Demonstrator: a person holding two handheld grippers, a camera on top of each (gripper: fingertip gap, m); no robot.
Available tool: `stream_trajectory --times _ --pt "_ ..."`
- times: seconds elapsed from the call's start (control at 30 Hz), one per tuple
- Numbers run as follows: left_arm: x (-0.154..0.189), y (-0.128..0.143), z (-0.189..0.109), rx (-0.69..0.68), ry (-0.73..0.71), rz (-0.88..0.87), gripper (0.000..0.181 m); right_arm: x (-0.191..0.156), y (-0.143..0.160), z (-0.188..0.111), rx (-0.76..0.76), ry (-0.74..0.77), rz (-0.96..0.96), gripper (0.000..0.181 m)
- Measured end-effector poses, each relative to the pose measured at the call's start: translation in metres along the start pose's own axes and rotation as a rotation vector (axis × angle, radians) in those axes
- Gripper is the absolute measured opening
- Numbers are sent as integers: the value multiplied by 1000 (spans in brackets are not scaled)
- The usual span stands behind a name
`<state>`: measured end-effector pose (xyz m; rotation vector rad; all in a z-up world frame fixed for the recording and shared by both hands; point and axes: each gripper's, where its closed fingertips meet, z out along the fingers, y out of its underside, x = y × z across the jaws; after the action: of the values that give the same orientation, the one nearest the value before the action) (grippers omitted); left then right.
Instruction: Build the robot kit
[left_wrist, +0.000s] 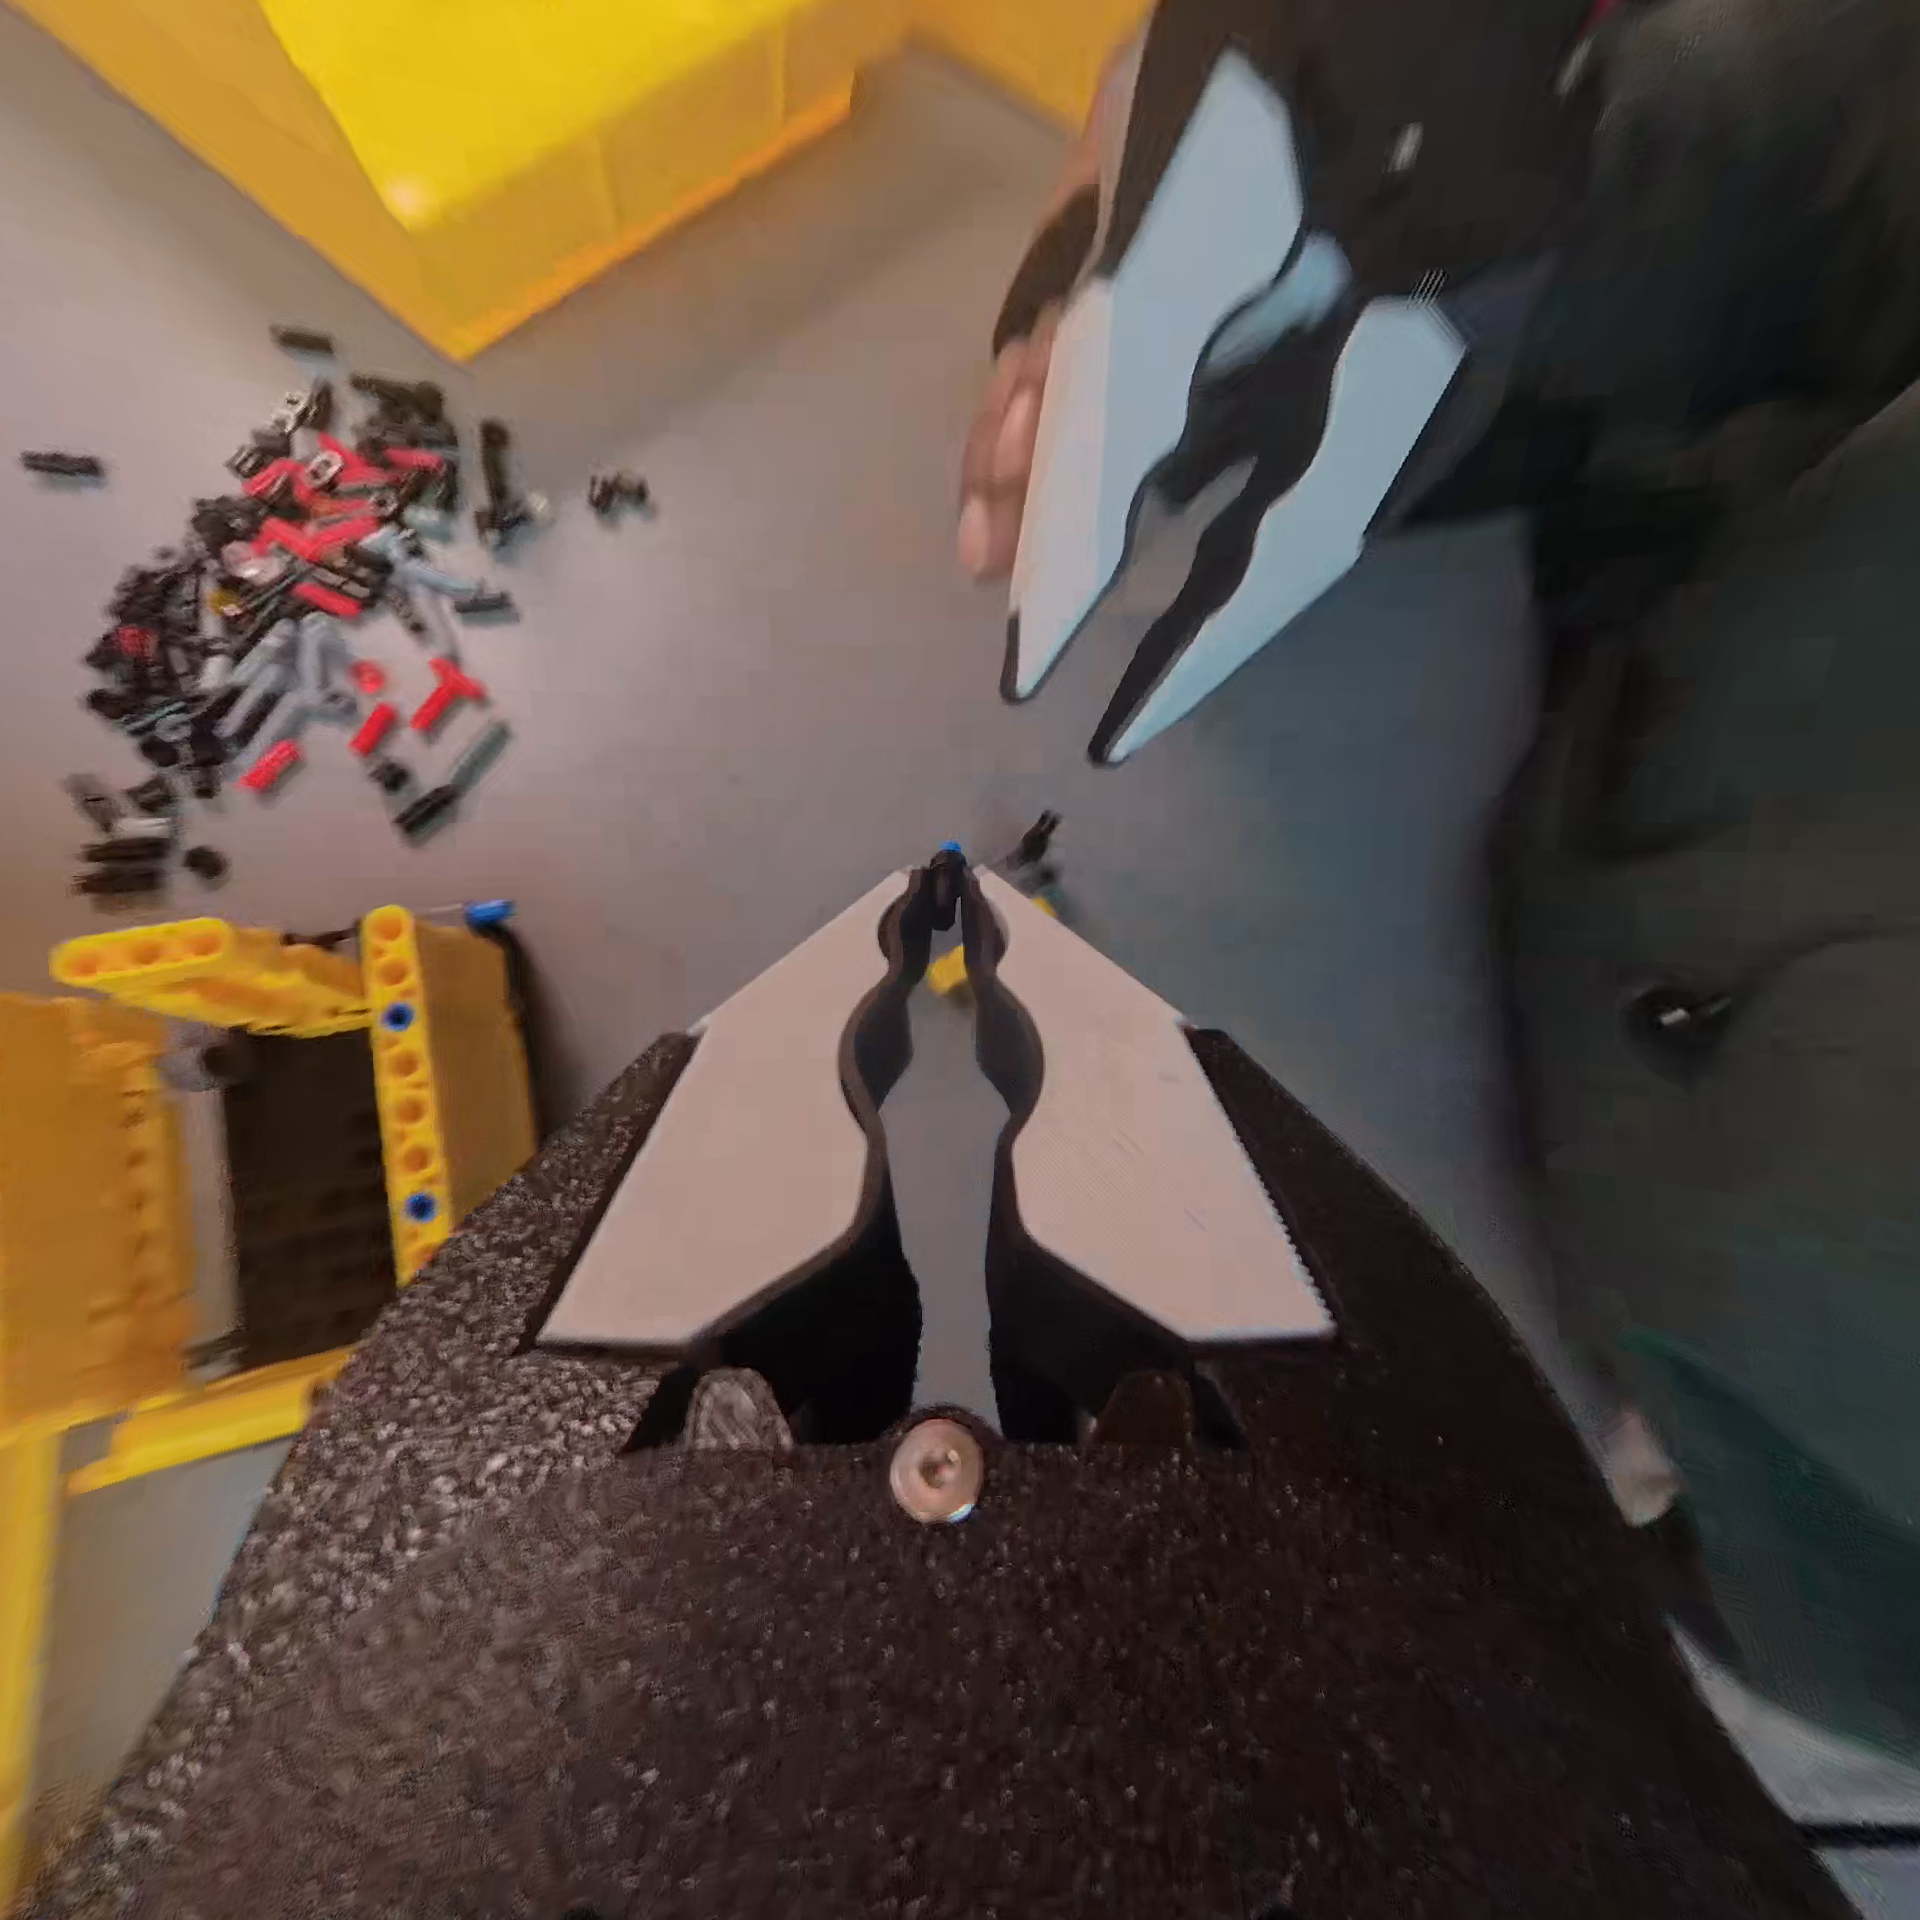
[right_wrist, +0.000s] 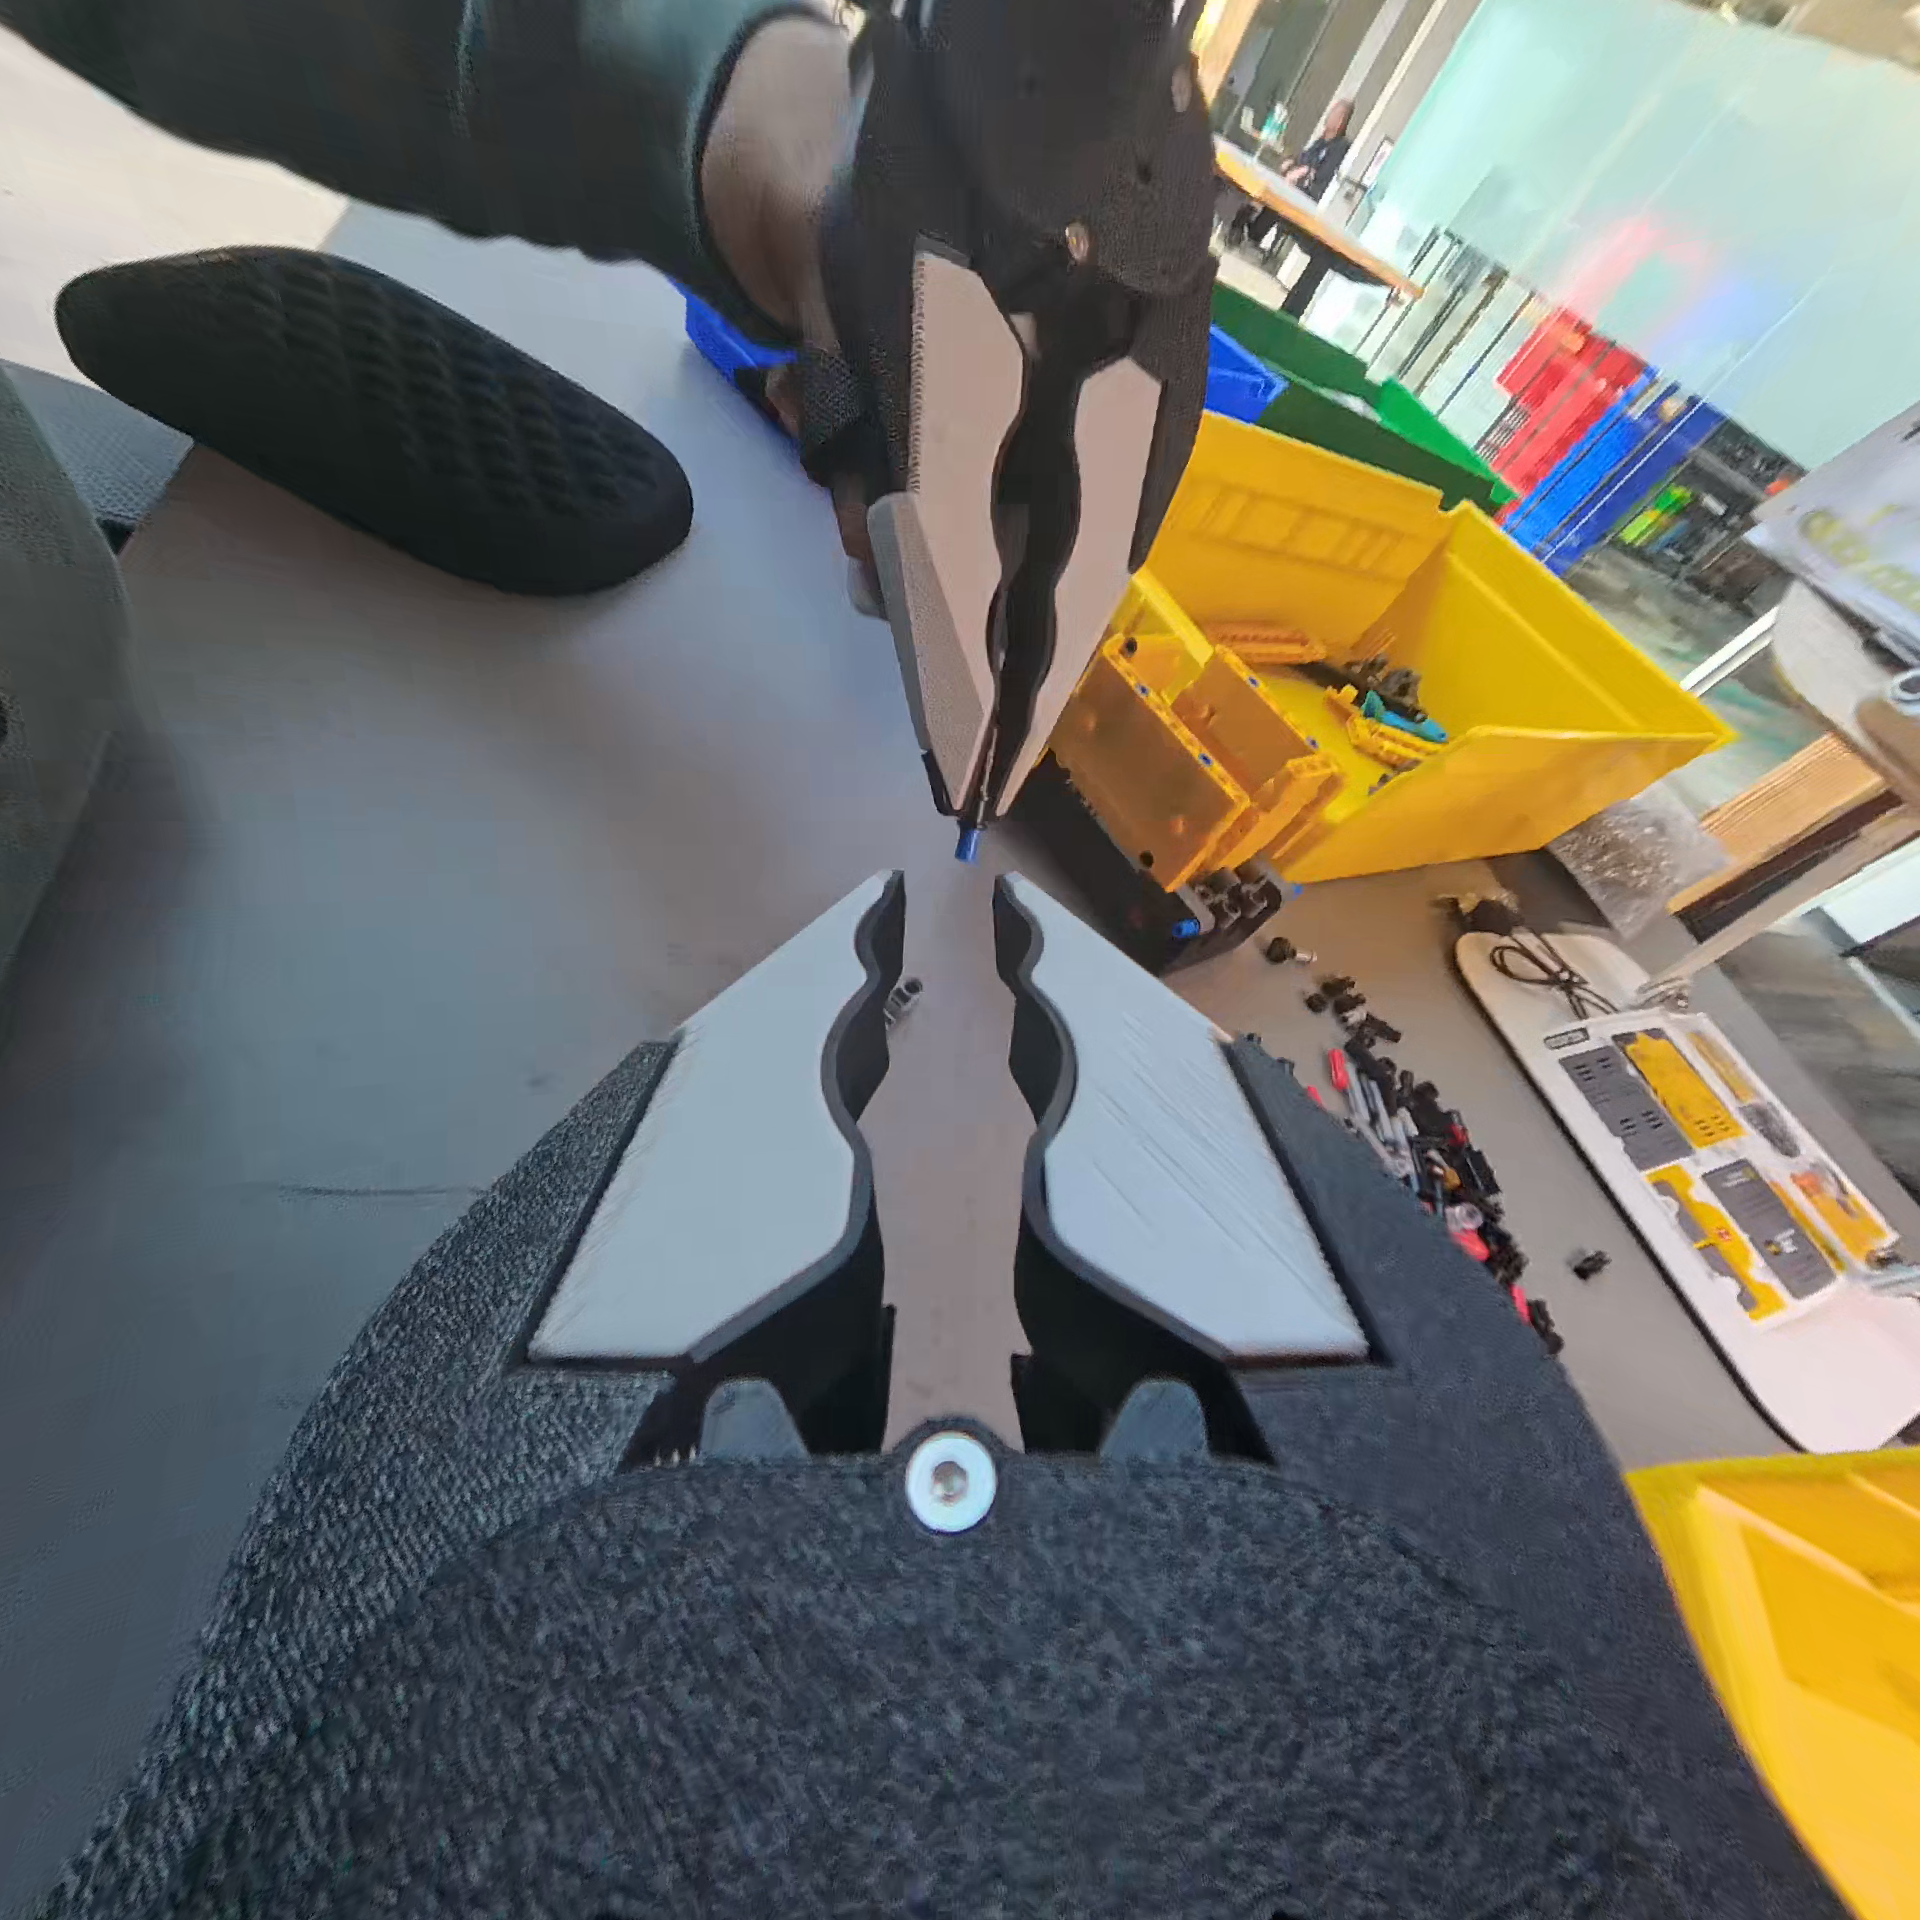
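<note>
While pinched by left tool (left_wrist: 943, 883) | small blue-tipped black pin (right_wrist: 968, 837)

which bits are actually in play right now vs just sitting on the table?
In play:
- left gripper, shut on the blue pin
- right gripper, open, empty, just short of the pin

Lying about:
- yellow block model
- loose parts pile
- yellow bin
- instruction sheet

Left wrist view motion-blurred throughout, dimmer; right wrist view sharp, bright daylight from glass wall at right; fisheye bending at edges.
</note>
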<state>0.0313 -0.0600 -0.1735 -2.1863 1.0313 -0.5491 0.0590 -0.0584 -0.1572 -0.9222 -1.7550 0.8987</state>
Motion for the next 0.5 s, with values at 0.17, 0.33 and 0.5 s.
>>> stream_trajectory --times 0.17,0.33,0.5 --pt "-8 28 23 -328 18 147 4 -11 28 -5 -101 -152 36 17" --pt "-11 33 36 -435 58 206 4 -24 41 1 -167 -181 14 18" --pt "-13 34 41 -506 58 264 4 -29 47 8 -202 -197 14 17"
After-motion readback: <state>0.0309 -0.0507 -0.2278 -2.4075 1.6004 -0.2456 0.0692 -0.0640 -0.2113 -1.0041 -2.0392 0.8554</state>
